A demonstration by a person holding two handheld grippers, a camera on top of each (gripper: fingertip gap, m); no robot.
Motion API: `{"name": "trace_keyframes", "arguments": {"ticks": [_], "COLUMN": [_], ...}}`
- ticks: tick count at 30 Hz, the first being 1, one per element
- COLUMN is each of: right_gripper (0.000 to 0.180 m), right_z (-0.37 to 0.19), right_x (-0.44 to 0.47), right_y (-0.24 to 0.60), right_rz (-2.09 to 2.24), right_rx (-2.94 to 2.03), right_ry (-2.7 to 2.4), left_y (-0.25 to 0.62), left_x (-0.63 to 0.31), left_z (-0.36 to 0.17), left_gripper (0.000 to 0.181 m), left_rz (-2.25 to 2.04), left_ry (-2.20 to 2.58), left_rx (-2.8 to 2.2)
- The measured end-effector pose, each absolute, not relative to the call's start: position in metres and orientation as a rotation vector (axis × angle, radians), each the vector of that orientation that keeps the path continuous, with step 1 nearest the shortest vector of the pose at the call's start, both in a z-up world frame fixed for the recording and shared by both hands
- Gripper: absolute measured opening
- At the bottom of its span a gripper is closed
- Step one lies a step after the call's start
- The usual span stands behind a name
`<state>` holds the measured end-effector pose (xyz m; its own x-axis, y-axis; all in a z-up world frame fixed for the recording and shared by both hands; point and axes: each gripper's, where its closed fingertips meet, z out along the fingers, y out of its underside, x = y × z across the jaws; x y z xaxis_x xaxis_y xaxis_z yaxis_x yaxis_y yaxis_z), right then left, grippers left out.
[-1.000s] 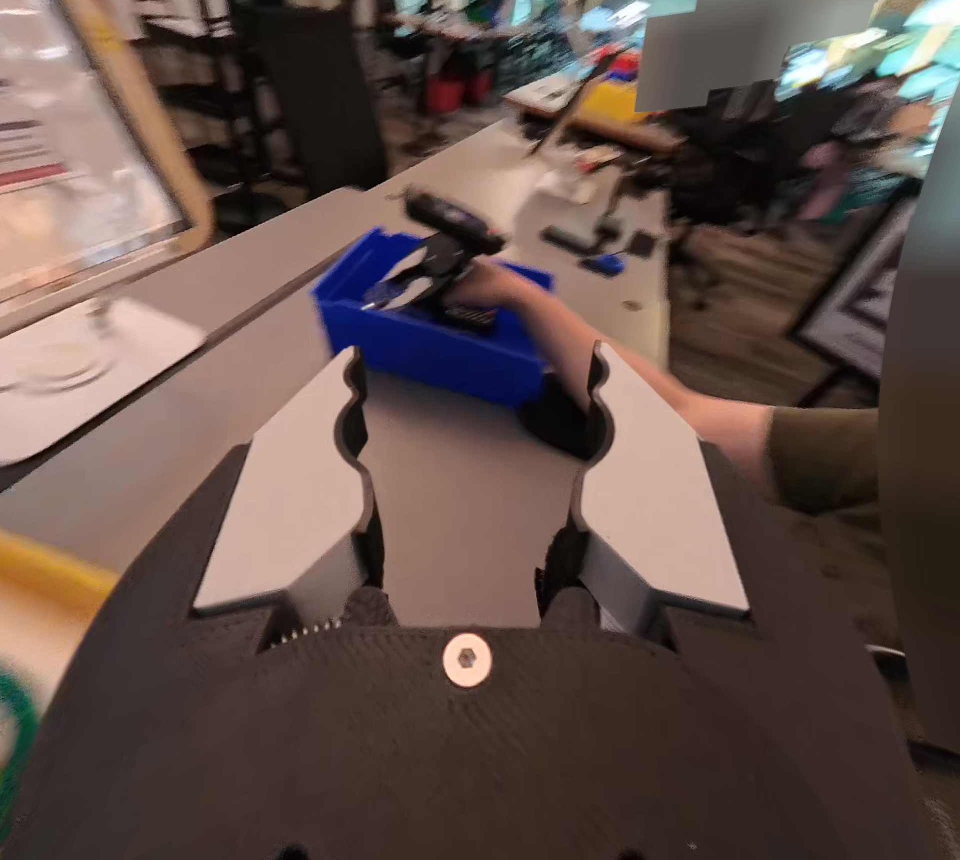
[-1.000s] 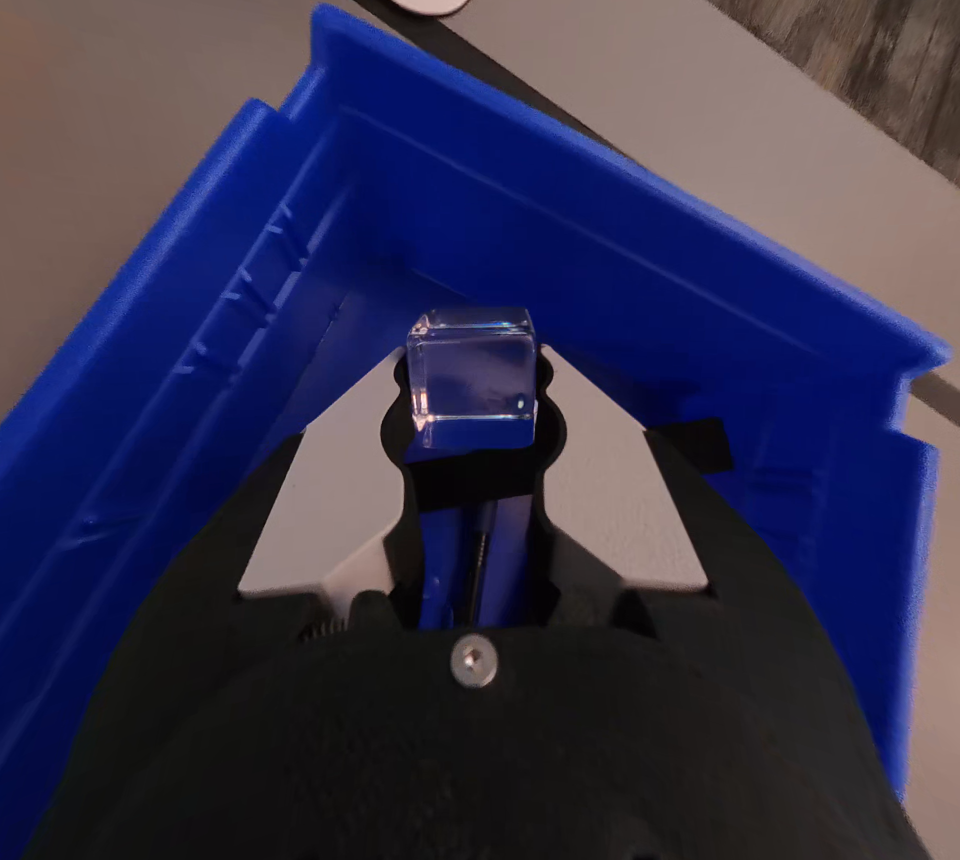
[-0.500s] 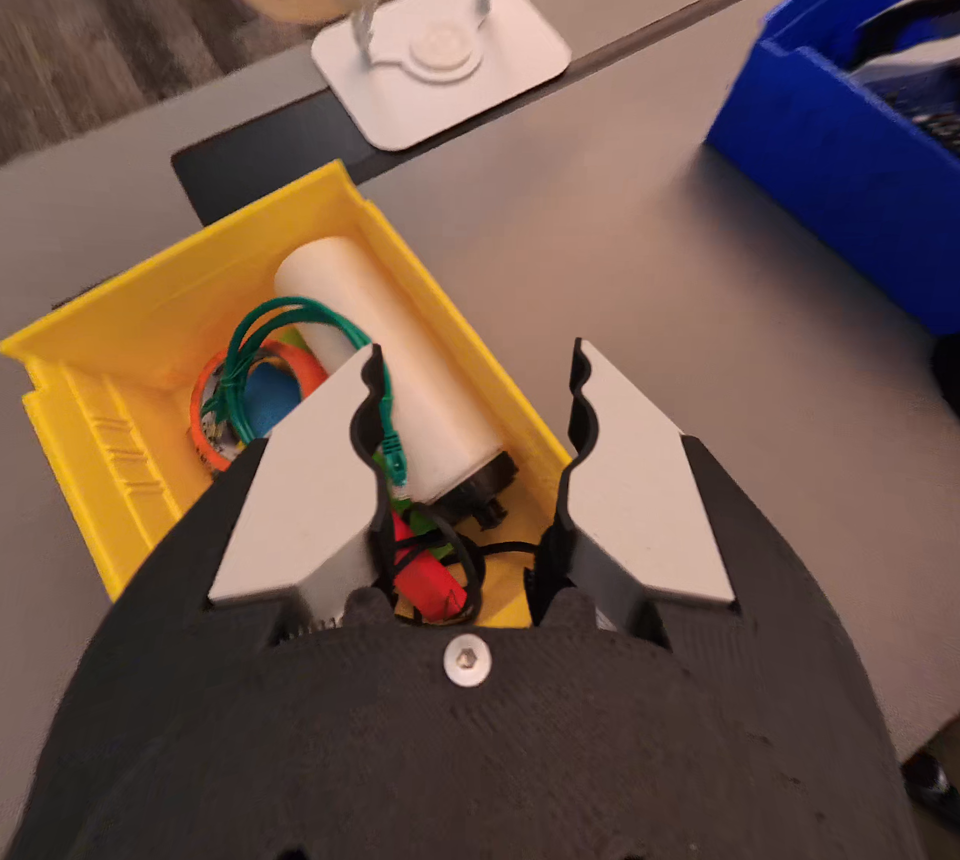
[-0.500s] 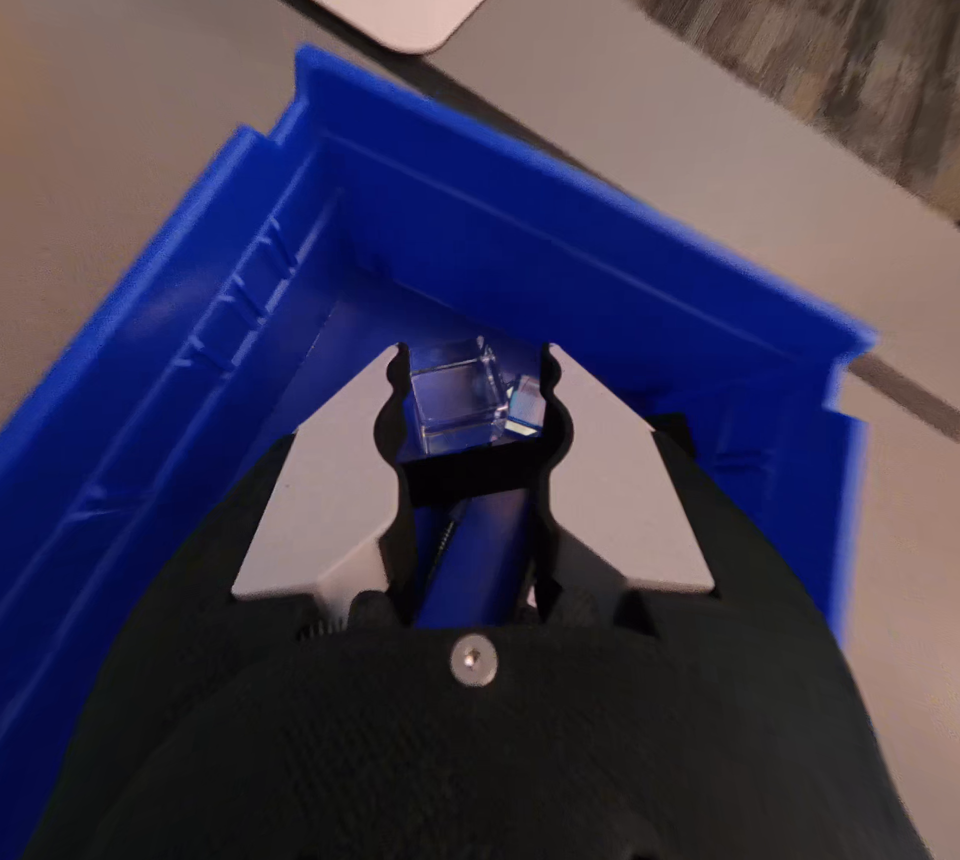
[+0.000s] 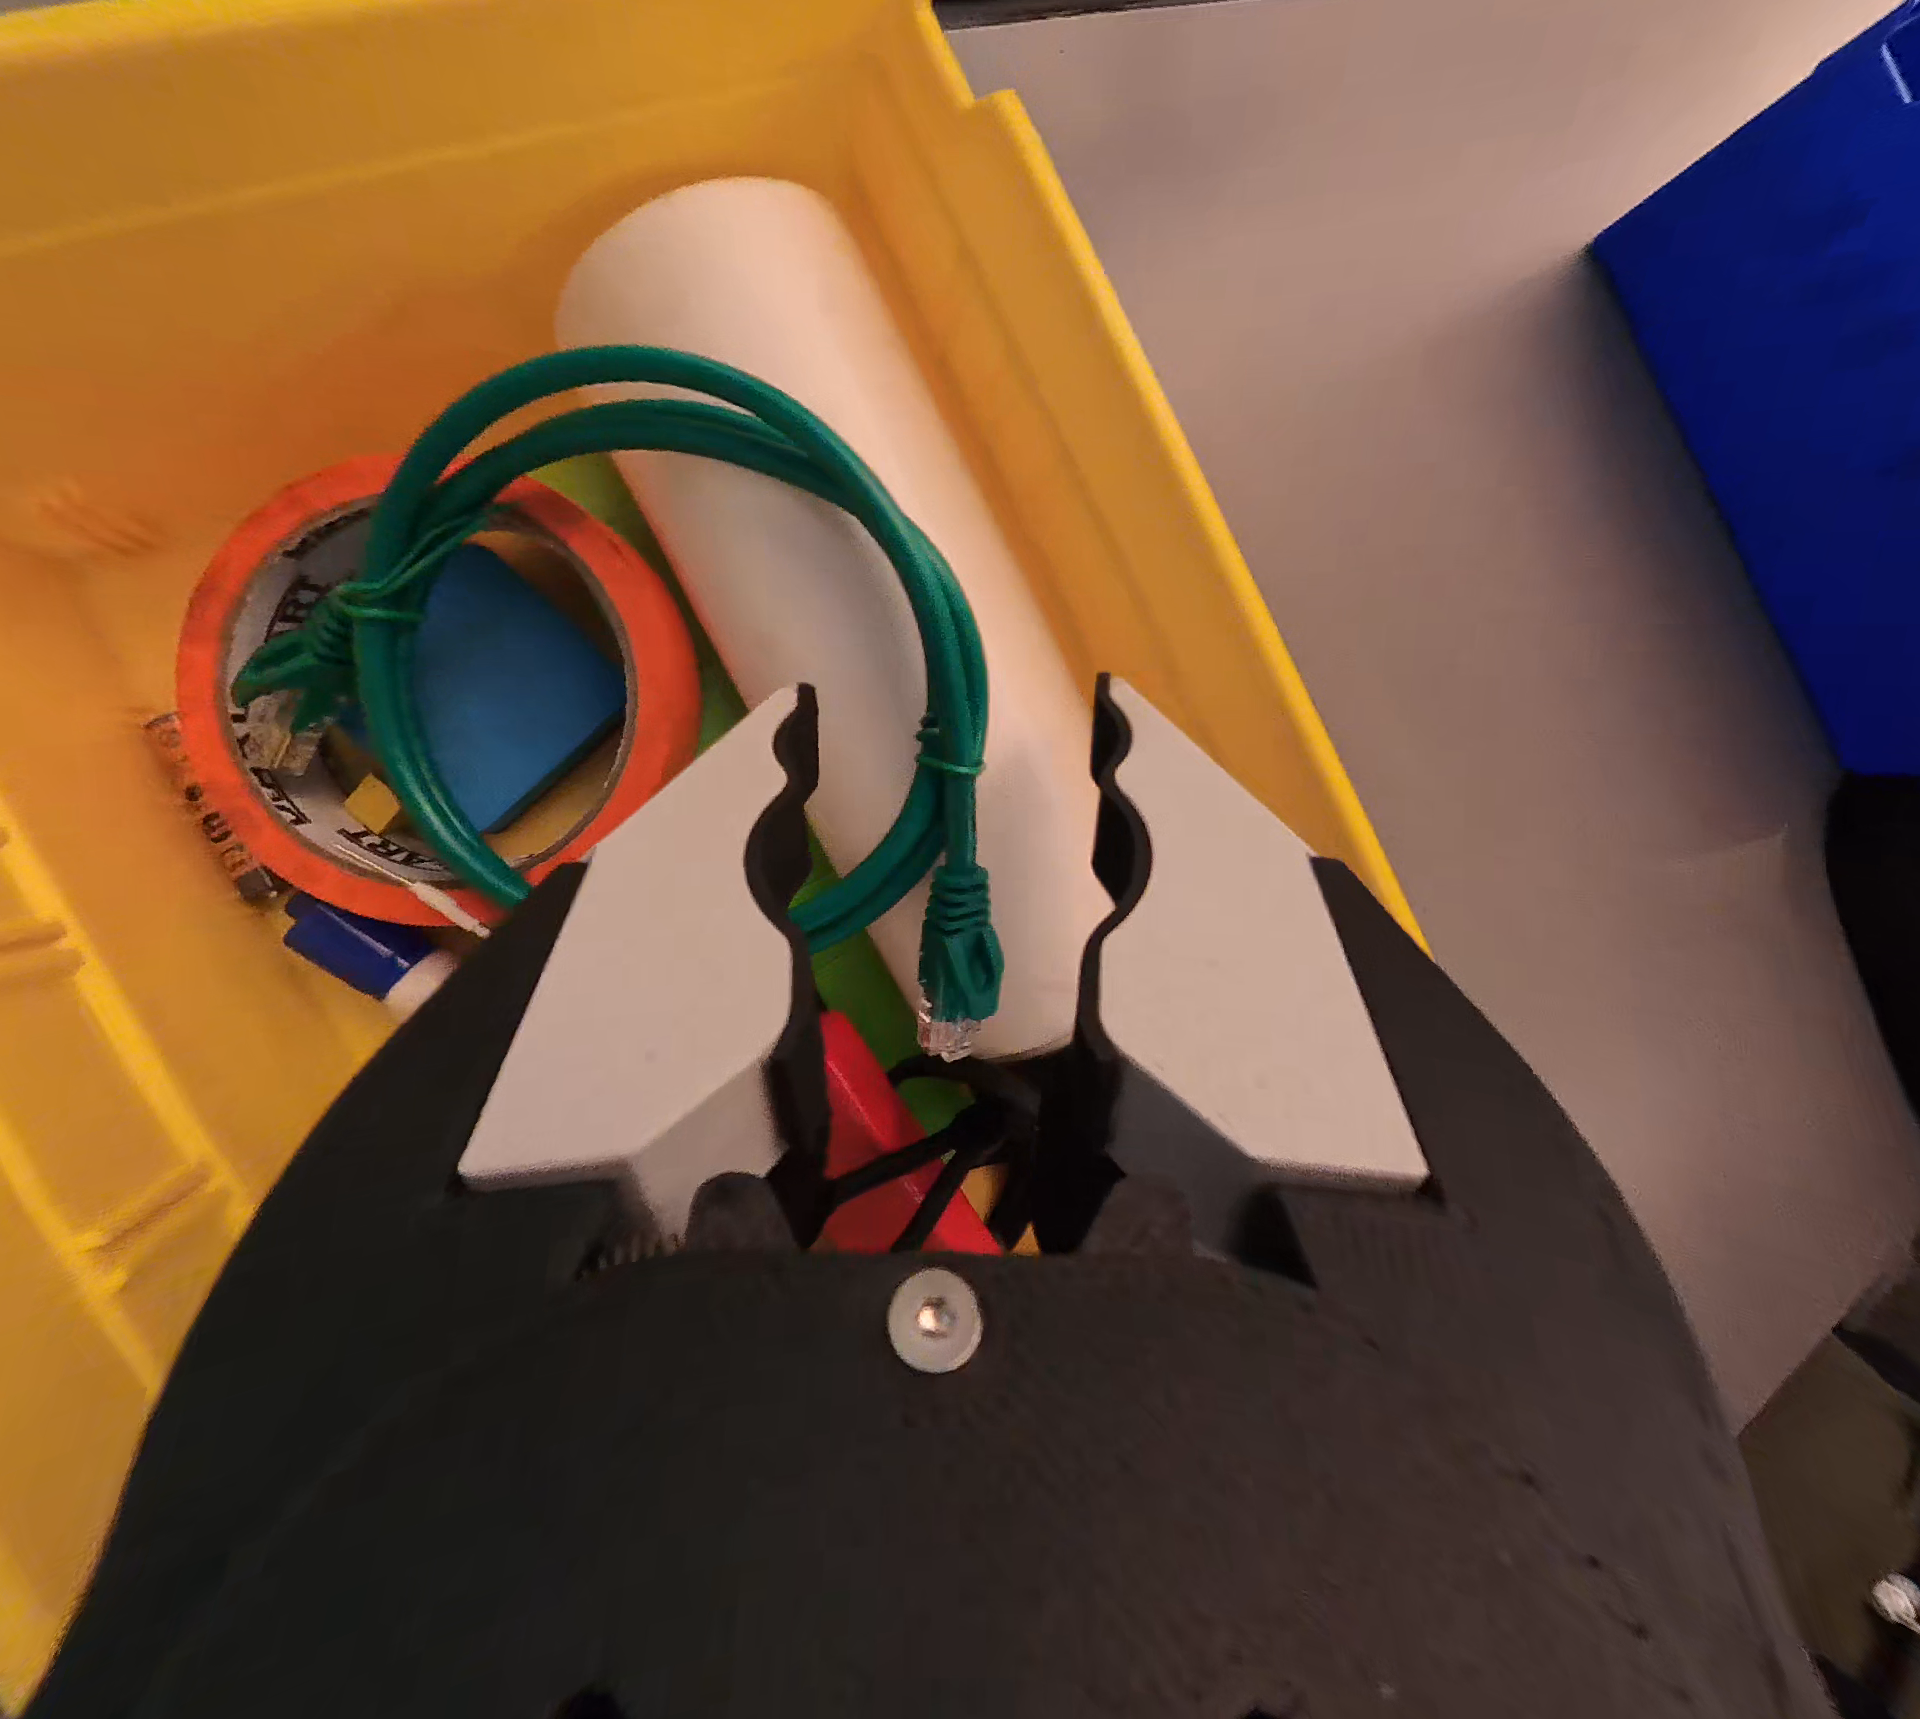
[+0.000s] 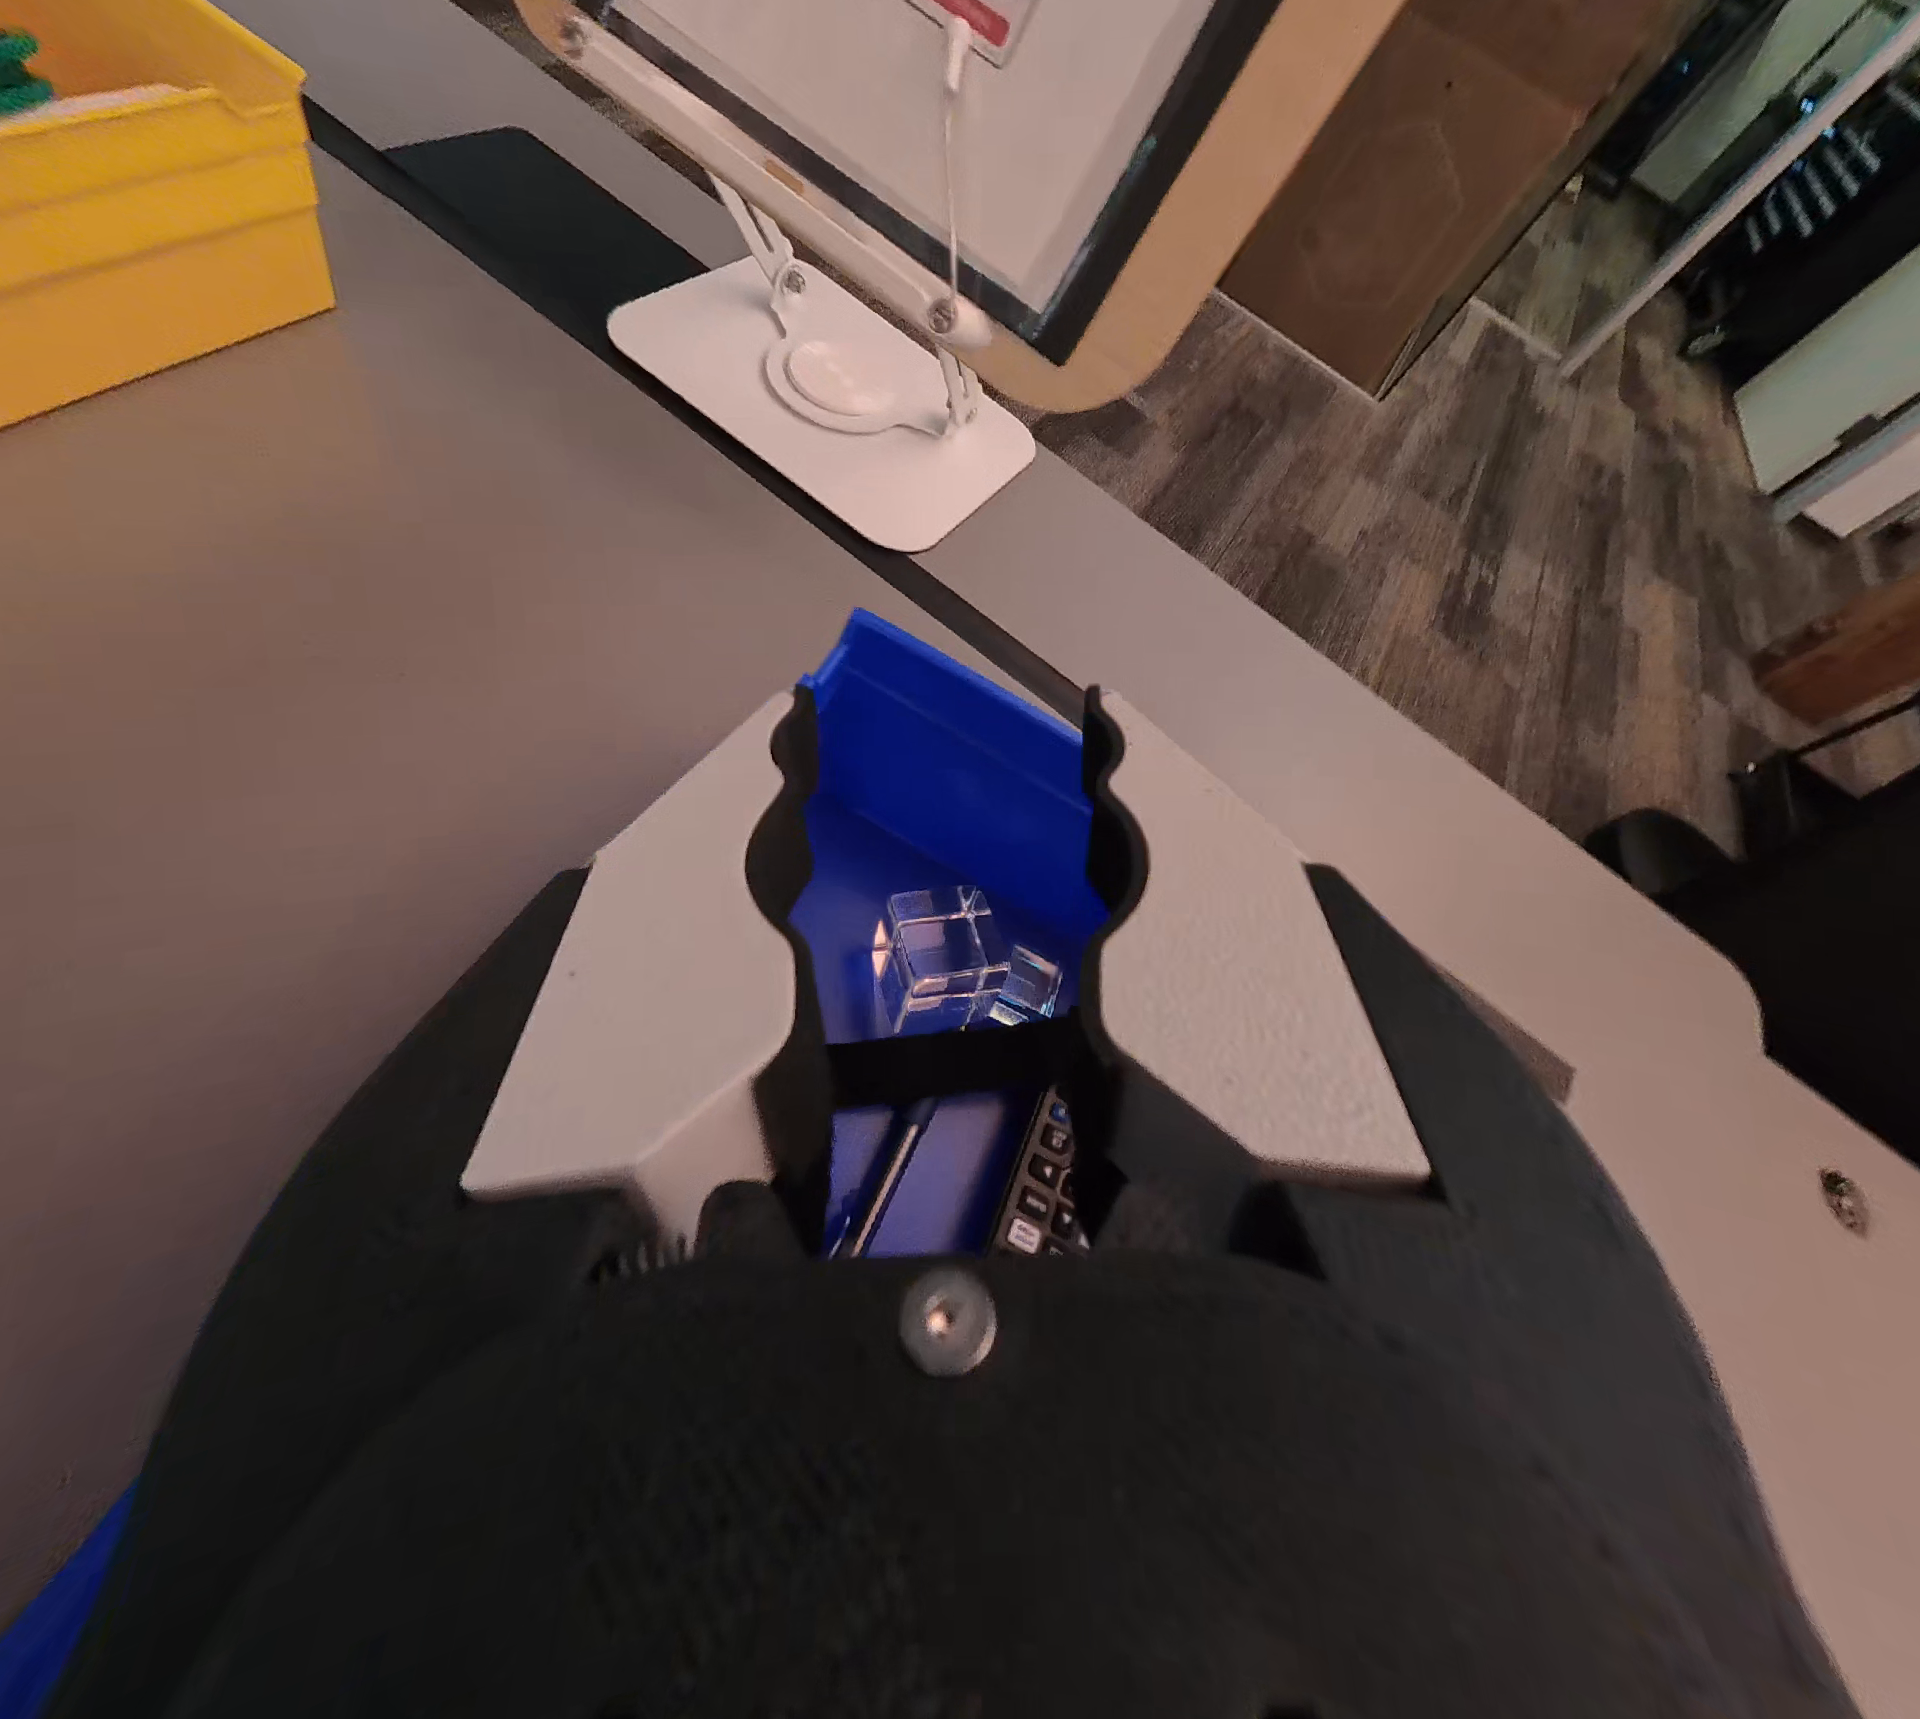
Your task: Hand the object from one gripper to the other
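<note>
My left gripper point(image 5: 951, 703) hung over the yellow bin point(image 5: 436, 59), fingers apart and empty above the green cable point(image 5: 914, 630), right gripper point(image 6: 940, 724) fingers apart above the clear cube point(image 6: 940, 957) in the blue bin point(image 6: 935, 734); cable could snag.

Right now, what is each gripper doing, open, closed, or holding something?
Left gripper: open, empty, over the yellow bin.
Right gripper: open, empty, above the clear cube in the blue bin.

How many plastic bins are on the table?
2. The yellow bin sits under the left gripper, full of stuff. The blue bin is under the right gripper. More could be out of view.
</note>
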<state>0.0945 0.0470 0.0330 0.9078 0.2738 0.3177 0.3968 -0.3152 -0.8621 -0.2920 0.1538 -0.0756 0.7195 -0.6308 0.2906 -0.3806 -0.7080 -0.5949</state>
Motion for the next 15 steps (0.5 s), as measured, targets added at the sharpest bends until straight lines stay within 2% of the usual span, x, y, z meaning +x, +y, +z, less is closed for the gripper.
{"name": "trace_keyframes", "arguments": {"ticks": [3, 6, 9, 15], "right_gripper": [0.051, 0.050, 0.050, 0.049], "right_z": [0.039, 0.046, 0.055, 0.066], "right_x": [0.081, 0.064, 0.051, 0.038], "right_y": [0.044, 0.041, 0.038, 0.032], "right_rz": [-0.172, -0.137, -0.099, -0.054], "right_rx": [-1.899, -1.863, -1.825, -1.771], "right_ry": [-0.569, -0.618, -0.642, -0.667], "left_y": [0.155, 0.155, 0.149, 0.150], "left_x": [-0.296, -0.299, -0.298, -0.307], "left_z": [-0.082, -0.088, -0.078, -0.039], "left_gripper": [0.050, 0.036, 0.012, 0.011], "left_rz": [-0.671, -0.652, -0.745, -0.829], "left_ry": [0.754, 0.782, 0.799, 0.742], "left_rx": [-2.449, -2.457, -2.434, -2.289]}}
